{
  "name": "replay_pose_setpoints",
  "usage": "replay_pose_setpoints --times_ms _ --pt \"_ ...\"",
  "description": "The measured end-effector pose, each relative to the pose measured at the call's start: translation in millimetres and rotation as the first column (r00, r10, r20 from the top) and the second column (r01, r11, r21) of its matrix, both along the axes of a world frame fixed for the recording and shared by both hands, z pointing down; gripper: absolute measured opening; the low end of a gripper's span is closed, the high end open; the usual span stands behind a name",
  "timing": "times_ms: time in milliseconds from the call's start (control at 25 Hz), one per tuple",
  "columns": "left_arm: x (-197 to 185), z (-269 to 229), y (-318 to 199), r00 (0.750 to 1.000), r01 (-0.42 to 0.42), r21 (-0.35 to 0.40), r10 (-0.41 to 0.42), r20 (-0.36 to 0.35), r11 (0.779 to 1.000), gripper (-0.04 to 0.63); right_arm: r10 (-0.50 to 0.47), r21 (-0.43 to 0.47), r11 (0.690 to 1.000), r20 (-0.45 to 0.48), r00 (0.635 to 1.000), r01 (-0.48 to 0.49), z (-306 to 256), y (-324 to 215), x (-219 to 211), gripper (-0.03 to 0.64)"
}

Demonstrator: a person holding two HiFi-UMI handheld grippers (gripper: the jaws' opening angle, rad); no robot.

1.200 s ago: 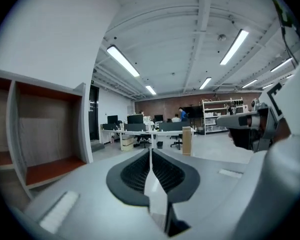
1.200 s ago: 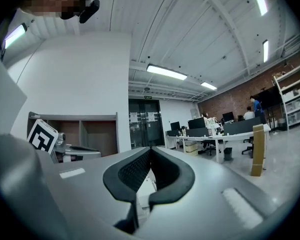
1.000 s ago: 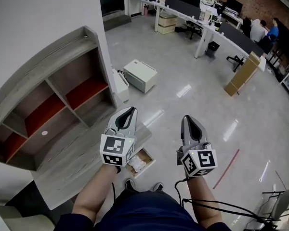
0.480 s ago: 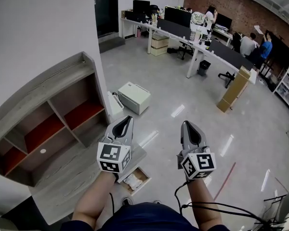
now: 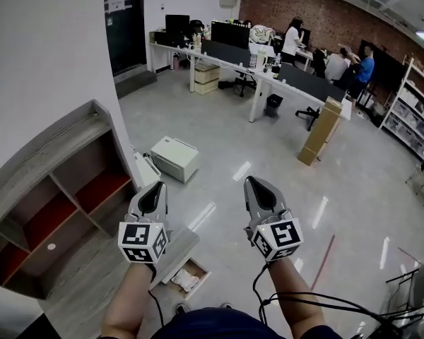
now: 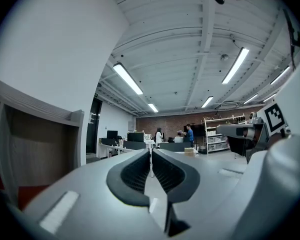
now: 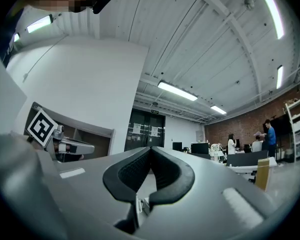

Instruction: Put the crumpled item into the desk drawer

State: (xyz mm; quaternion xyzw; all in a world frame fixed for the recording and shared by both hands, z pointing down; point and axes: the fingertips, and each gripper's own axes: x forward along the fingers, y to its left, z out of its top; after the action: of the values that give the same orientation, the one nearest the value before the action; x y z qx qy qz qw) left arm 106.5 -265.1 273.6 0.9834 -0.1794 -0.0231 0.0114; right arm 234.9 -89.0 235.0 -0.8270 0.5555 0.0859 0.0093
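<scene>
While the drawer (image 5: 202, 268) stands open under the desk (image 5: 92, 281) | crumpled item (image 5: 185, 280) apparently already inside, though small and dim | left gripper (image 5: 156, 187), right gripper (image 5: 254, 182): jaws pressed together, empty, held high | remaining: probably closing the drawer

- The desk drawer (image 5: 201, 269) is partly hidden under the corner of the desk (image 5: 175, 247); only its right part shows.
- The crumpled item (image 5: 186, 280) inside it is a white lump, too small to tell its material.
- The shelf unit (image 5: 49, 154) is cut off at the left edge.
- The far people (image 5: 292, 37) are too small for detail.
</scene>
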Motion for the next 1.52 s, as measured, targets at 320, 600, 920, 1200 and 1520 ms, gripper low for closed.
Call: replay_pose_setpoints --times_ms 320,600,920,1200,1520 --pt "-5 7 3 1.0 -0.01 -0.027 0.01 -0.003 1.0 0.015 -0.003 0.013 1.0 0.029 1.0 0.003 7 6 -7 0.006" --pt "-7 18 7 1.0 -0.018 -0.054 0.018 0.012 0.998 0.015 -0.004 0.01 1.0 0.039 0.999 0.004 9 14 -14 0.006" --pt "-3 24 18 0.999 -0.042 -0.06 0.043 0.021 0.997 0.015 0.013 0.021 1.0 0.045 0.999 -0.014 11 25 -14 0.006" --pt "-5 27 24 0.999 -0.047 -0.064 0.048 0.025 0.997 0.015 0.023 0.018 1.0 0.045 0.999 -0.024 12 33 -15 0.006" --pt "-5 27 35 0.998 -0.044 -0.066 0.046 0.031 0.997 0.015 0.021 0.023 0.999 0.048 0.999 -0.023 11 42 -14 0.006"
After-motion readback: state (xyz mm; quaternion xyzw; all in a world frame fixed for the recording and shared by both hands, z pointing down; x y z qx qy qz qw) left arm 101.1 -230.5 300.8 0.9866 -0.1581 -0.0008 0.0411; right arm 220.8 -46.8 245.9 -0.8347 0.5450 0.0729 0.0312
